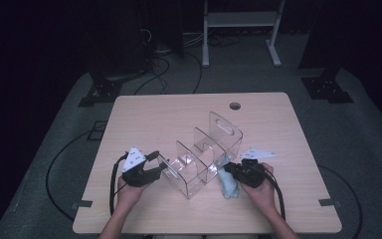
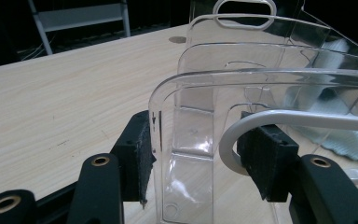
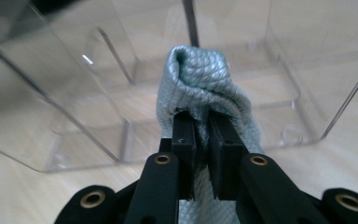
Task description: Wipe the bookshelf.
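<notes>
Clear plastic forms the rack, a divided organiser with several upright walls, standing near the middle of the table; from the high view its long axis runs on a diagonal, from the near end by the left gripper up and away to the tall end wall with a slot handle, which lies farthest from the person; the walls stand upright, and the open compartments face up. That view also places the right gripper at the rack's near right side, with the cloth lying pale blue on the table just beside the rack.

From the left gripper view, the left gripper has its pads on either side of the rack's nearest wall and a white curved rim, jaws partly closed around them; the left pad touches the wall's edge; the slot handle shows at the far top.

In the right gripper view, the woven texture of the cloth is plain; the right gripper has its jaws pinched narrow on a bunched fold of it, the fold rising above the tips, with the rack's walls just behind.
</notes>
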### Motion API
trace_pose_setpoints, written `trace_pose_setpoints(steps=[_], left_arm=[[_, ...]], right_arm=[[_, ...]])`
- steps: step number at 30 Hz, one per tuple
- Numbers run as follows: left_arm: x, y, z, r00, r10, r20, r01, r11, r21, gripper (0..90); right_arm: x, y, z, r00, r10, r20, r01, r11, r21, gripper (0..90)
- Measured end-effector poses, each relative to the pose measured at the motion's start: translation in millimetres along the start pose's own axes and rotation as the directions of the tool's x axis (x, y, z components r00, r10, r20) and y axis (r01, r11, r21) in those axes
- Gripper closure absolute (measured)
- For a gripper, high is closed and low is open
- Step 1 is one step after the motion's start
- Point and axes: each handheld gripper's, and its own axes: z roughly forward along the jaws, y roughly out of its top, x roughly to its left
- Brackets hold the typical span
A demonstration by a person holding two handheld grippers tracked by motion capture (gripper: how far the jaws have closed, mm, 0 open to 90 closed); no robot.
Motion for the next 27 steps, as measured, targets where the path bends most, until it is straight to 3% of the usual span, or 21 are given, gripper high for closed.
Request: trace_pose_setpoints(steps=[5, 9, 13, 21, 27], left_arm=[[-0.7, 0.4, 1.0, 0.9999, -0.006, -0.011, 0.006, 1.0000, -0.001, 46.3], [-1.8, 0.5, 0.9, 0.9998, -0.002, -0.018, 0.002, 1.0000, 0.001, 46.4], [-1.7, 0.4, 1.1, 0.9998, -0.007, -0.019, 0.007, 1.0000, -0.001, 46.5], [-1.7, 0.2, 1.0, 0.9996, -0.011, -0.025, 0.011, 0.9999, -0.002, 46.5], [-0.4, 0.0, 0.7, 0.9997, -0.009, -0.024, 0.009, 0.9999, -0.005, 46.4]], right_arm=[[20.3, 12.3, -22.5, 0.9987, -0.035, -0.037, 0.032, 0.996, -0.083, 81.4], [46.9, 17.1, -25.3, 0.9910, -0.088, -0.102, 0.078, 0.992, -0.095, 81.4], [66.9, 19.4, -22.0, 0.9835, -0.154, -0.094, 0.147, 0.986, -0.085, 81.5], [65.8, 5.8, -5.8, 0.9853, -0.157, -0.067, 0.156, 0.987, -0.029, 81.9], [56.3, -11.3, 20.1, 0.9903, -0.104, -0.092, 0.110, 0.992, 0.056, 81.8]])
